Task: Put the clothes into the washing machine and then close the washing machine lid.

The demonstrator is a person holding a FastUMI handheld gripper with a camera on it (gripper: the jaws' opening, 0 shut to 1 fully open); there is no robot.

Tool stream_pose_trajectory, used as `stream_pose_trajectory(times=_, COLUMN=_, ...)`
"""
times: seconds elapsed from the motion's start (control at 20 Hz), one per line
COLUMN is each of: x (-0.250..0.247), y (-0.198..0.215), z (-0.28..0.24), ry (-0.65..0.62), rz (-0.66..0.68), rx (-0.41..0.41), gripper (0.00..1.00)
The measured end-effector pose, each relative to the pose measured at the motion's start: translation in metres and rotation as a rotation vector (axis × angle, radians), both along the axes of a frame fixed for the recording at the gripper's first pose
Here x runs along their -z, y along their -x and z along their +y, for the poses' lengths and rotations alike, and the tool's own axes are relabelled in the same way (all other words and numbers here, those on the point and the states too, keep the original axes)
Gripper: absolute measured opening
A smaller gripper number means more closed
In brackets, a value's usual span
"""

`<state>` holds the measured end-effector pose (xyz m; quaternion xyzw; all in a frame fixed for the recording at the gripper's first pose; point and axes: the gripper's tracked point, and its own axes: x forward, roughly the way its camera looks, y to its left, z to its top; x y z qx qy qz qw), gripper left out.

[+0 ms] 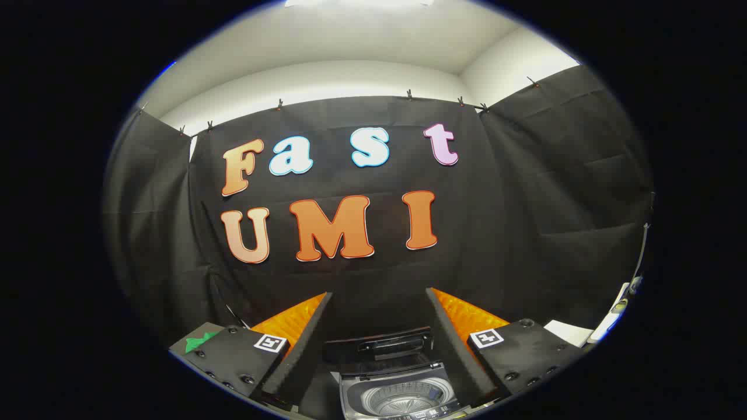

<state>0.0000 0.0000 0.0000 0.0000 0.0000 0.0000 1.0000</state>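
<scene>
Gripper view: this camera looks out along the two fingers of the tool (379, 326).
Tool: its fingers are spread wide apart, and nothing is held between them.
Washing machine: a small grey washing machine (400, 396) with a round silver drum (402, 398) sits low and close, right between the two fingers and a little below them.
Lid: the dark flat lid (379, 349) is up and leans back on the far side of the hole, so the machine is open on top.
Inside the drum: I see bare shiny metal with ribs and no clothes in it.
Clothes: a small green bit (201, 341) peeks out past the left finger, near the left side. It may be cloth, but it is too small to tell.
Which way to go: I think the tool must first turn to the left and down to find the clothes, since the machine is straight ahead and still has nothing in it.
Task so far: I think both jobs are still to do.
</scene>
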Motion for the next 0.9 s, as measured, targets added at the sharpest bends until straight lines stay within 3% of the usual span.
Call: stream_pose_trajectory(times=0.9, x=0.0021, y=-0.0082, z=-0.0042, ry=-0.006, rz=0.017, rx=-0.001, gripper=0.99)
